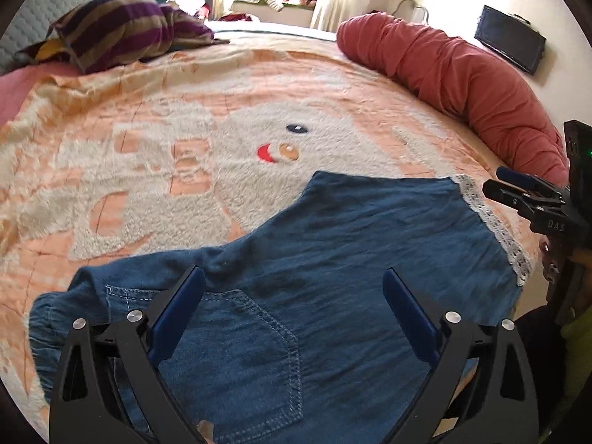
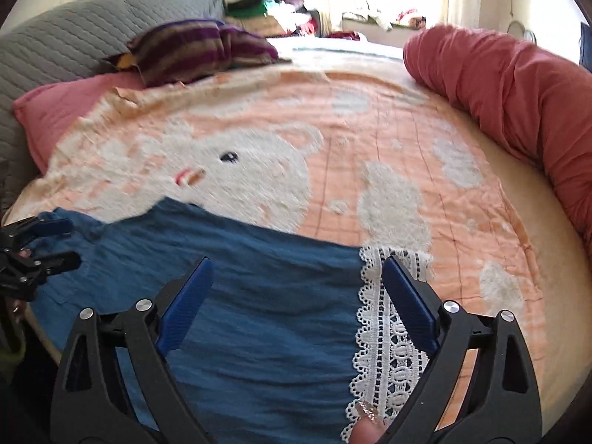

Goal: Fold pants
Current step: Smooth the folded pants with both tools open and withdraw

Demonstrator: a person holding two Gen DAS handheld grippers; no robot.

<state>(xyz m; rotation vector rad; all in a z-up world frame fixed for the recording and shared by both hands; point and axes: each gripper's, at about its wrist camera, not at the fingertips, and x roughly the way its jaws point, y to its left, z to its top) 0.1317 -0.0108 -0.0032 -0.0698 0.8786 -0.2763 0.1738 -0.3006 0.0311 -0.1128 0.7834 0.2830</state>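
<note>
Blue denim pants lie flat on the bed near its front edge, with a stitched back pocket and white lace trim along the hem. My left gripper is open just above the waist and pocket end. My right gripper is open above the hem end, its right finger over the lace trim, with the pants below. Each gripper also shows in the other view: the right one at the far right, the left one at the far left.
An orange and white fleece blanket with an animal face covers the bed. A long red bolster lies along the right side. A purple striped cushion and a grey quilted headboard sit at the far left.
</note>
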